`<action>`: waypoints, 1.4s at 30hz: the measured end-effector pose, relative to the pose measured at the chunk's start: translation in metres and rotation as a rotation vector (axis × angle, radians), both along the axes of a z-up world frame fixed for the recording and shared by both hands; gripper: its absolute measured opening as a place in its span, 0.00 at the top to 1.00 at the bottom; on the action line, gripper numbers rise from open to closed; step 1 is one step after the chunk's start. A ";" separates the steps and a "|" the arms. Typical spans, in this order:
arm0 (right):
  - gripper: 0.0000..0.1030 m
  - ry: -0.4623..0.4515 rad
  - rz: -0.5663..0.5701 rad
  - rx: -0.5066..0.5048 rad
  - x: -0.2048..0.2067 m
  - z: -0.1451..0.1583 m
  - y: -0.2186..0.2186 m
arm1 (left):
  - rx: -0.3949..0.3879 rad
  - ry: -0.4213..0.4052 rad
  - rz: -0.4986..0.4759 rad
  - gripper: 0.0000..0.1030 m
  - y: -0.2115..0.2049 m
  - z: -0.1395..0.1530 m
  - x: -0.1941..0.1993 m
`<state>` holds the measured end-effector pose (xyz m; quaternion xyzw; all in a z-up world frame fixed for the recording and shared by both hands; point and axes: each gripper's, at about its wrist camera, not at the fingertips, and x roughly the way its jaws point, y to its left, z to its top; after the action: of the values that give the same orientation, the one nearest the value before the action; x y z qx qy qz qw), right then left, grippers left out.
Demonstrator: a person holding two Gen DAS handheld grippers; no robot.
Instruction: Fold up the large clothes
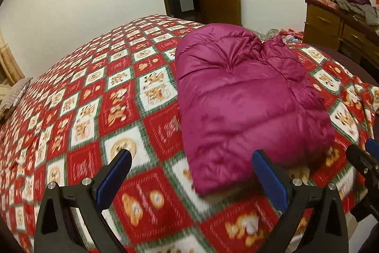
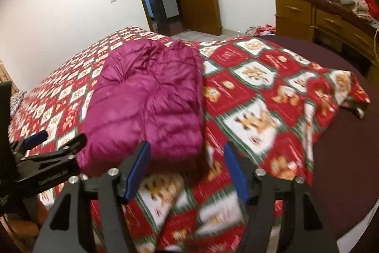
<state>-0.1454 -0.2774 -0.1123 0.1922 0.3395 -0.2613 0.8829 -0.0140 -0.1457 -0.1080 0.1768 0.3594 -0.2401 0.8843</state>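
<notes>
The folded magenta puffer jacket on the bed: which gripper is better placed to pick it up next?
Probably the left gripper. Its open jaws frame the near edge of the magenta puffer jacket. The right gripper, also open, points mostly at the red patterned bedspread beside it.

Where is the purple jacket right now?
The jacket lies folded on the patterned bedspread, just ahead of both open grippers: right of centre in the left wrist view, left of centre in the right wrist view.

Dim, warm indoor light; motion-blurred foreground, fisheye-curved edges, dark vignetted corners.
</notes>
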 end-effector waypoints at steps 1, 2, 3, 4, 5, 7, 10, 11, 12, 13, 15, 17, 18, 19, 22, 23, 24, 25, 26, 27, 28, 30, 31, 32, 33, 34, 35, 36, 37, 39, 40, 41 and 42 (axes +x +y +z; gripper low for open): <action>0.28 0.004 -0.002 -0.003 -0.006 -0.001 0.003 | -0.007 -0.005 -0.001 0.01 0.004 0.002 -0.005; 0.26 0.003 -0.005 0.000 -0.011 -0.001 0.005 | -0.015 -0.015 0.001 0.01 0.009 0.006 -0.011; 0.26 0.000 -0.008 0.002 -0.017 -0.002 0.007 | -0.024 -0.024 0.006 0.01 0.014 0.009 -0.018; 0.26 -0.004 -0.011 0.005 -0.023 -0.002 0.010 | -0.030 -0.031 0.012 0.01 0.018 0.012 -0.023; 0.26 -0.010 -0.014 0.005 -0.028 -0.001 0.013 | -0.039 -0.043 0.019 0.01 0.024 0.016 -0.029; 0.26 -0.021 -0.019 -0.002 -0.037 0.001 0.018 | -0.051 -0.060 0.029 0.01 0.032 0.021 -0.040; 0.26 -0.043 -0.023 -0.020 -0.048 0.007 0.028 | -0.067 -0.078 0.035 0.01 0.045 0.029 -0.056; 0.26 -0.054 -0.025 -0.030 -0.052 0.010 0.031 | -0.073 -0.084 0.035 0.01 0.048 0.031 -0.060; 0.26 -0.064 -0.025 -0.040 -0.055 0.014 0.033 | -0.082 -0.091 0.034 0.01 0.052 0.035 -0.065; 0.25 -0.075 -0.025 -0.050 -0.057 0.017 0.036 | -0.089 -0.100 0.035 0.01 0.056 0.038 -0.070; 0.24 -0.095 -0.022 -0.066 -0.062 0.024 0.043 | -0.114 -0.124 0.045 0.01 0.063 0.048 -0.079; 0.23 -0.122 -0.012 -0.083 -0.065 0.034 0.049 | -0.139 -0.156 0.052 0.01 0.069 0.059 -0.087; 0.23 -0.135 -0.008 -0.092 -0.067 0.039 0.052 | -0.149 -0.173 0.055 0.01 0.073 0.064 -0.092; 0.23 -0.147 -0.005 -0.102 -0.068 0.044 0.055 | -0.152 -0.191 0.065 0.01 0.076 0.069 -0.096; 0.17 -0.191 0.008 -0.145 -0.073 0.060 0.066 | -0.180 -0.258 0.075 0.01 0.083 0.085 -0.110; 0.16 -0.209 0.013 -0.163 -0.076 0.067 0.070 | -0.191 -0.267 0.068 0.01 0.085 0.089 -0.114; 0.16 -0.219 0.017 -0.174 -0.077 0.071 0.072 | -0.205 -0.277 0.067 0.01 0.086 0.095 -0.118; 0.16 -0.235 0.021 -0.195 -0.079 0.078 0.077 | -0.214 -0.287 0.069 0.01 0.088 0.099 -0.121; 0.15 -0.249 0.022 -0.211 -0.081 0.083 0.080 | -0.227 -0.302 0.073 0.01 0.090 0.104 -0.125; 0.13 -0.263 0.023 -0.228 -0.083 0.089 0.083 | -0.234 -0.313 0.077 0.01 0.092 0.108 -0.128; 0.12 -0.274 0.024 -0.240 -0.085 0.092 0.084 | -0.245 -0.329 0.082 0.01 0.094 0.114 -0.131; 0.08 -0.310 0.022 -0.275 -0.092 0.103 0.090 | -0.264 -0.352 0.090 0.01 0.098 0.123 -0.138; 0.07 -0.322 0.023 -0.285 -0.094 0.106 0.090 | -0.273 -0.360 0.092 0.01 0.100 0.126 -0.141; 0.07 -0.338 0.024 -0.295 -0.097 0.110 0.092 | -0.283 -0.367 0.091 0.01 0.102 0.131 -0.145; 0.05 -0.350 0.026 -0.300 -0.099 0.113 0.093 | -0.291 -0.372 0.092 0.01 0.103 0.134 -0.147; 0.05 -0.364 0.026 -0.305 -0.102 0.117 0.094 | -0.298 -0.378 0.091 0.01 0.104 0.137 -0.150; 0.04 -0.377 0.027 -0.308 -0.104 0.120 0.095 | -0.305 -0.383 0.088 0.01 0.106 0.140 -0.153; 0.04 -0.390 0.027 -0.310 -0.106 0.124 0.094 | -0.312 -0.390 0.087 0.01 0.107 0.143 -0.156; 0.03 -0.401 0.025 -0.312 -0.108 0.126 0.094 | -0.319 -0.402 0.084 0.01 0.109 0.147 -0.160; 0.00 -0.427 0.019 -0.319 -0.111 0.132 0.094 | -0.328 -0.422 0.078 0.01 0.110 0.154 -0.167; 0.00 -0.435 0.020 -0.321 -0.112 0.134 0.093 | -0.332 -0.440 0.075 0.01 0.111 0.158 -0.172; 0.00 -0.448 0.019 -0.324 -0.113 0.138 0.093 | -0.335 -0.455 0.076 0.01 0.112 0.161 -0.176; 0.00 -0.456 0.020 -0.325 -0.115 0.140 0.093 | -0.338 -0.463 0.075 0.01 0.112 0.164 -0.180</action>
<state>-0.2601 -0.1846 0.0272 0.0987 0.0877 -0.2534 0.9583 -0.1937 -0.0334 0.0559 0.0635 0.1089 -0.2168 0.9680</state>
